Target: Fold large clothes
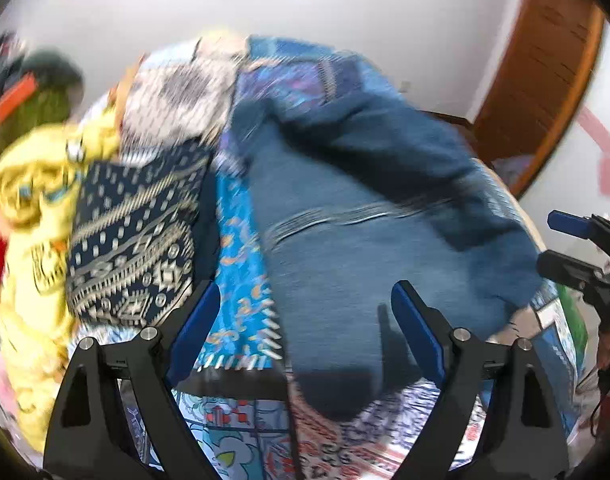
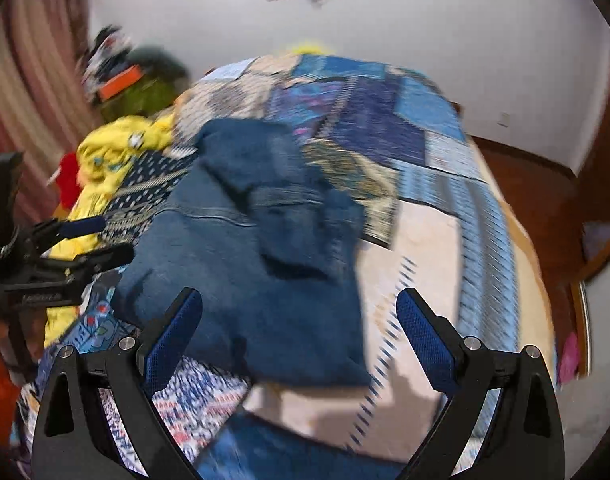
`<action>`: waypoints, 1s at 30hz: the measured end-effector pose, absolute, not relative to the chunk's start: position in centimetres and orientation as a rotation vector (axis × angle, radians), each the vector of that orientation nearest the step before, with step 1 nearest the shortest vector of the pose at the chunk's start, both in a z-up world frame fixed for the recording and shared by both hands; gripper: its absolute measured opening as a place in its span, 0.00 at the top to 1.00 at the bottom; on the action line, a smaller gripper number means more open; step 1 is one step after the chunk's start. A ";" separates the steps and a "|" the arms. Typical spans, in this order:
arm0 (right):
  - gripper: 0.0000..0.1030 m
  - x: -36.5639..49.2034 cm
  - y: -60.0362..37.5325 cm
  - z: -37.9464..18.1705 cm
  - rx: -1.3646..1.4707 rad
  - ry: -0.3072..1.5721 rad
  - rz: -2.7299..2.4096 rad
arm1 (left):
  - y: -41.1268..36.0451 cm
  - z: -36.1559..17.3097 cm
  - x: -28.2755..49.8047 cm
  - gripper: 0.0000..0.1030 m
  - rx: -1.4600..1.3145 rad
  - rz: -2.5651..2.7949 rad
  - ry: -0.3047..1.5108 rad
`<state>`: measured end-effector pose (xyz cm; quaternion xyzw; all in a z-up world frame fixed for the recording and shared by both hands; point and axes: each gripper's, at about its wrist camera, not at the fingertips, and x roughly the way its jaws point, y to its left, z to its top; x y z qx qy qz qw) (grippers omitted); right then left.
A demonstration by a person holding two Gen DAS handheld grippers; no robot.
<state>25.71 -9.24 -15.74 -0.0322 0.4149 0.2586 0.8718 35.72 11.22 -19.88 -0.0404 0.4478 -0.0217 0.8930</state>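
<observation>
Here the jeans [image 2: 261,248] lie rumpled and partly doubled over near the middle of the bed, on a patchwork bedspread [image 2: 409,120], with both frames smeared by motion blur. The left gripper [image 1: 305,320] hovers above the near end of the denim with its fingers spread wide and nothing between them, and the right gripper [image 2: 299,320] hangs likewise over the denim's right edge, fingers apart and empty. Beside the jeans on the left sit a navy patterned cloth [image 1: 133,236] and a heap of yellow fabric [image 1: 29,200]; a white wall [image 2: 425,32] stands behind.
</observation>
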 end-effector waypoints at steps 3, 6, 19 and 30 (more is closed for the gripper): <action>0.06 27.8 -6.8 -16.7 -0.093 0.906 0.589 | 12.7 -22.3 36.5 0.13 -0.156 -0.069 0.986; 0.06 30.3 -5.8 -17.5 -0.094 0.944 0.601 | 13.5 -23.1 36.2 0.04 -0.202 -0.068 0.964; 0.06 34.4 -12.3 -21.0 0.083 1.066 0.385 | 13.1 -23.8 35.8 0.01 -0.183 -0.047 0.942; 0.03 27.3 -12.9 -21.6 -0.003 1.075 0.490 | 12.6 -23.2 33.9 0.01 -0.198 -0.030 0.982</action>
